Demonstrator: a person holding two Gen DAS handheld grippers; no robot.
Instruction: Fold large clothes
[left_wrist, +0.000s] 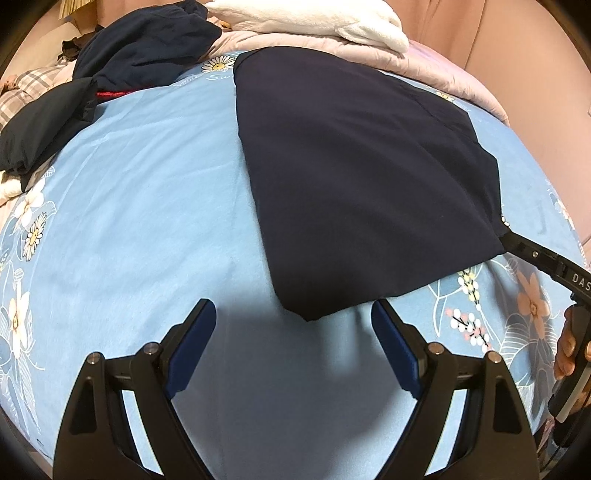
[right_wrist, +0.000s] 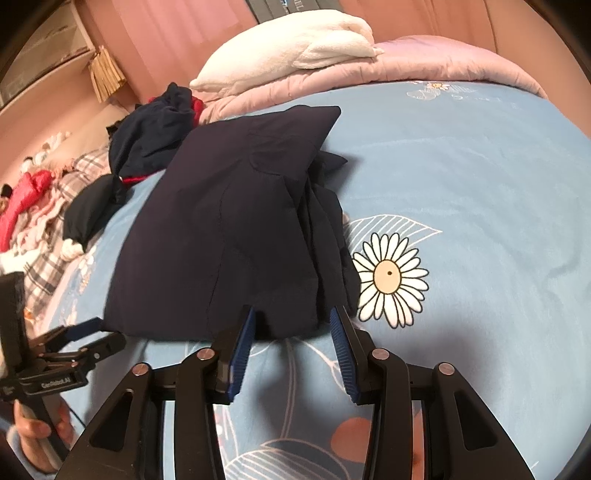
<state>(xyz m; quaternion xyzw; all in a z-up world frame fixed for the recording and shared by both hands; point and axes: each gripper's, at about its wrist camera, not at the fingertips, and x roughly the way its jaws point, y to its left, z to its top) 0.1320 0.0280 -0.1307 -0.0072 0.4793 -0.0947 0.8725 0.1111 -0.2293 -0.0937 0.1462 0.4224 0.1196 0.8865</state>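
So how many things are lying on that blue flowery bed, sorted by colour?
Dark navy: 3 - the folded garment, a crumpled heap, a small bundle
White: 1 - a fluffy blanket
Pink: 1 - a quilt
Total: 5

bed: blue sheet (left_wrist: 147, 192) with daisy and leaf print, covers the whole top
near middle: folded navy garment (left_wrist: 362, 177) flat on sheet, layered edges stacked on one side
far edge: pink quilt (right_wrist: 424, 62) bunched up, white blanket (right_wrist: 295, 44) on top of it
far left: crumpled navy pile (right_wrist: 155, 133) with red trim, on sheet
left side: plaid cloth (right_wrist: 55, 236), partly off sheet
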